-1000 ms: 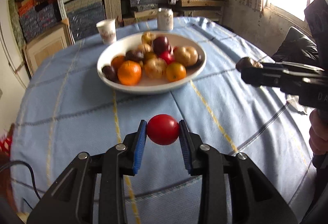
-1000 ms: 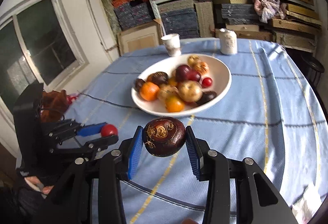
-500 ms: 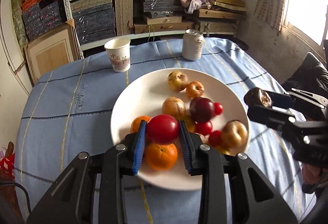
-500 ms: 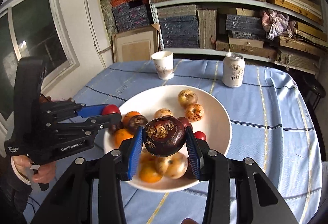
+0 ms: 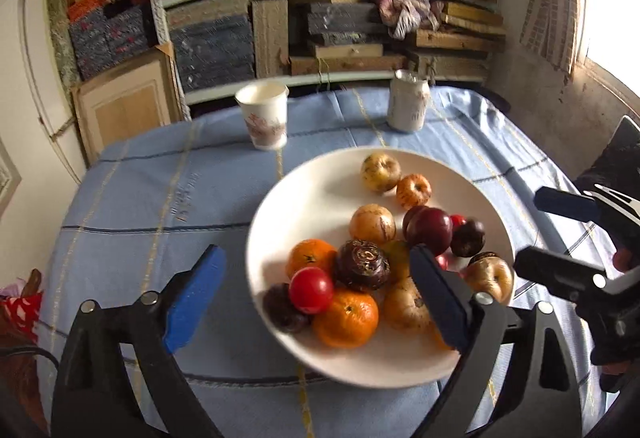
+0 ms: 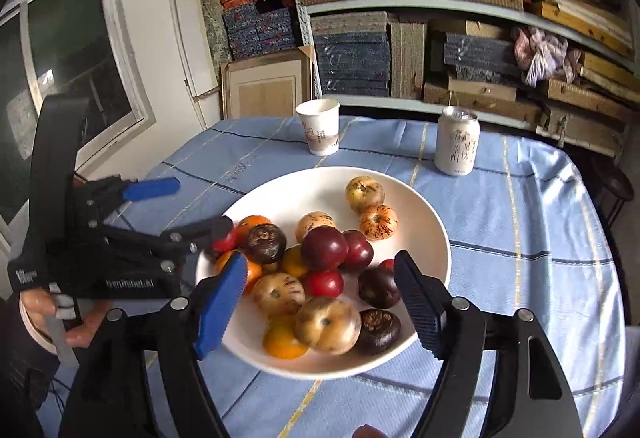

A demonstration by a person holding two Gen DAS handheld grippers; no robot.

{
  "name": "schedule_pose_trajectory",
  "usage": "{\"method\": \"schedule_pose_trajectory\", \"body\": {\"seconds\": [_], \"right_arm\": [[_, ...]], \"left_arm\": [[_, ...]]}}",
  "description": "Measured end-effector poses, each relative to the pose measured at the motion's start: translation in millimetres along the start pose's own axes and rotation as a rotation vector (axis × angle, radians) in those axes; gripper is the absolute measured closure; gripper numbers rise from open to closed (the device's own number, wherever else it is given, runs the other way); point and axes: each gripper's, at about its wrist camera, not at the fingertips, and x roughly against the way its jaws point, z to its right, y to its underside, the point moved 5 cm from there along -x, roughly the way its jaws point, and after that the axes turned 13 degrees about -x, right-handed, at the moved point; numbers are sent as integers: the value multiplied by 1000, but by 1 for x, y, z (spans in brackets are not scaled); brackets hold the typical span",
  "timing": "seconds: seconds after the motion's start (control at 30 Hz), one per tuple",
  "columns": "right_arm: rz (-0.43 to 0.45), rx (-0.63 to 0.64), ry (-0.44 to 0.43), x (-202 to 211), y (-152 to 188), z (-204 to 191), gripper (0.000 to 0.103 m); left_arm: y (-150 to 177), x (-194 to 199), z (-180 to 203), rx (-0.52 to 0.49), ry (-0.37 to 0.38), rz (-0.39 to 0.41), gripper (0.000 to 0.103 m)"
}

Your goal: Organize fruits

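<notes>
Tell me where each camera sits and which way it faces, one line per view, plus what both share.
Left wrist: rides the left gripper, facing down over the white bowl toward the shelves; its own open blue pads show, the right gripper at right.
Right wrist: rides the right gripper, facing likewise; the left gripper and a hand show at left.
Shared: bowl, paper cup, can.

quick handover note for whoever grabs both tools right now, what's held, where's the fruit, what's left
Left tool: jaws just opened, empty; the red tomato now lies in the white bowl.
Right tool: jaws just opened, empty; the dark mangosteen rests at the bowl's near edge.
Done: all visible fruit is piled in the bowl; only the paper cup and can stand on the cloth.
Left: draw both tools back.
</notes>
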Motion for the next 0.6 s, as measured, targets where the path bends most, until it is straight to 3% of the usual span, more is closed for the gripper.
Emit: {"method": "schedule_pose_trajectory", "body": {"seconds": [0.03, 0.1, 0.37, 0.6], "right_arm": [[12, 10, 14, 9, 2, -4, 12], [39, 30, 30, 33, 11, -14, 4], [86, 103, 159, 103, 64, -42, 4], [85, 109, 178, 139, 110, -52, 4]], "left_arm": [[1, 11, -1, -4, -11, 9, 7], [6, 36, -1, -3, -37, 29, 5], [54, 124, 22, -13, -61, 46, 5], [107, 172, 48, -8, -68, 46, 5]]}}
